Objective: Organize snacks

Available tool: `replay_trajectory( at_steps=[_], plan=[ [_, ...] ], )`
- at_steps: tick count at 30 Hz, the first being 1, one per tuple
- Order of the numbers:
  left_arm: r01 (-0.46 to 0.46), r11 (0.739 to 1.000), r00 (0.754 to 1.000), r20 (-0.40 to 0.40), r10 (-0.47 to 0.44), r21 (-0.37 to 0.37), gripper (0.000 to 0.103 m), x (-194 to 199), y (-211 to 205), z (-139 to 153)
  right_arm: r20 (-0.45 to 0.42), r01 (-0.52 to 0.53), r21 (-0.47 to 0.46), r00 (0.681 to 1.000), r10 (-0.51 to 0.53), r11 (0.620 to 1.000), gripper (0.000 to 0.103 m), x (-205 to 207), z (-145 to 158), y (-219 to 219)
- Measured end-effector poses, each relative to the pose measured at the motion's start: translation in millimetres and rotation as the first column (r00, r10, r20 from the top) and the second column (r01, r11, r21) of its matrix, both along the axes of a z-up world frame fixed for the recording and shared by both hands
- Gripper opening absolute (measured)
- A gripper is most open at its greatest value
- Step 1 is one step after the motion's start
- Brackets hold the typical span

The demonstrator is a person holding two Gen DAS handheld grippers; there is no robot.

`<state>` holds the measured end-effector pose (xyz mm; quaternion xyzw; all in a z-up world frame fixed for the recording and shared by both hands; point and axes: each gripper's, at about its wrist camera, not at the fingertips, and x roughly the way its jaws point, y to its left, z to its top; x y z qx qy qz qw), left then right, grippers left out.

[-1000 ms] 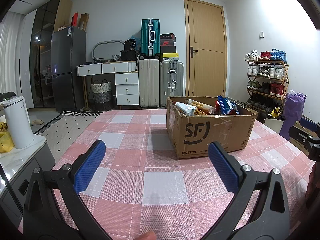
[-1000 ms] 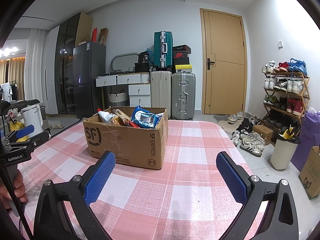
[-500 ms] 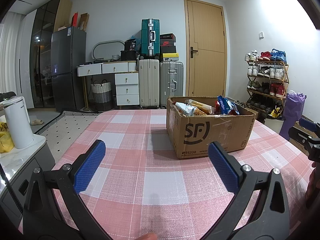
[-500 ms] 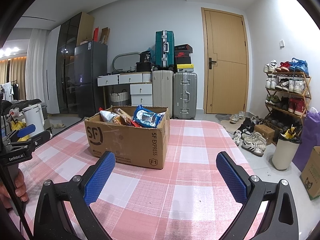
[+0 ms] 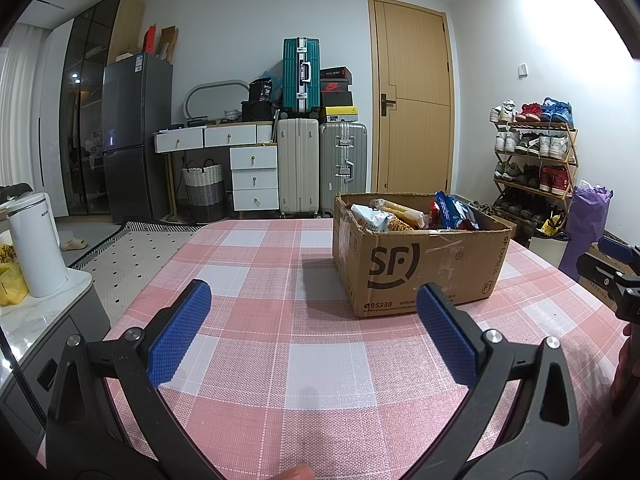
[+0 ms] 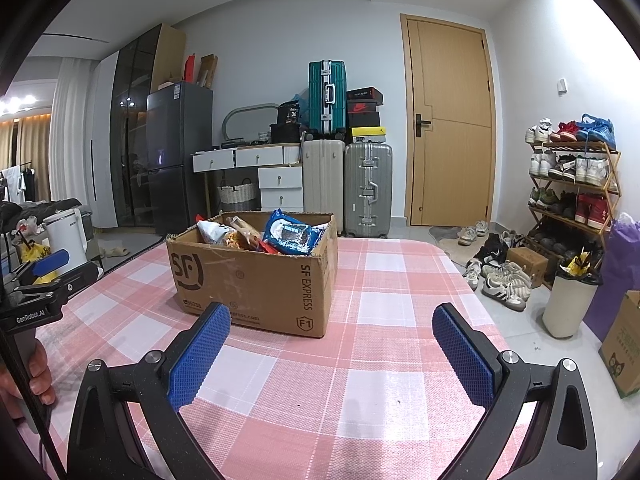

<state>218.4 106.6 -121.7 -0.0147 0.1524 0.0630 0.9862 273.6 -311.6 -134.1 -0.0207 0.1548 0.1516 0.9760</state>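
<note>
A brown SF Express cardboard box (image 5: 420, 264) stands on the pink checked tablecloth (image 5: 320, 360), holding several snack packs, among them a blue cookie pack (image 6: 290, 236) and a white bag (image 5: 370, 216). The box also shows in the right wrist view (image 6: 248, 276). My left gripper (image 5: 312, 336) is open and empty, low over the cloth, with the box ahead and to its right. My right gripper (image 6: 332, 354) is open and empty, with the box ahead and to its left. Each gripper shows at the edge of the other's view.
A white kettle (image 5: 36, 244) and a yellow bag stand on a side counter left of the table. Beyond the table are suitcases (image 5: 300, 168), drawers, a fridge, a door and a shoe rack (image 5: 536, 160). A white bin (image 6: 568, 304) and shoes sit on the floor right.
The right wrist view has shifted slightly, so the box sits a little further right and nearer in it. The left gripper has barely moved. Both stay open.
</note>
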Motion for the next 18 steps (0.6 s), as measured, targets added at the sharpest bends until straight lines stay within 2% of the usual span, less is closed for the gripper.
replay_trajectory(
  at_steps=[18],
  plan=[
    [-0.001, 1.000, 1.000, -0.001, 0.001, -0.001, 0.103, 0.4, -0.2, -1.6, 0.000, 0.005, -0.002, 1.000, -0.005, 1.000, 0.103, -2.2, -1.4, -0.8]
  ],
)
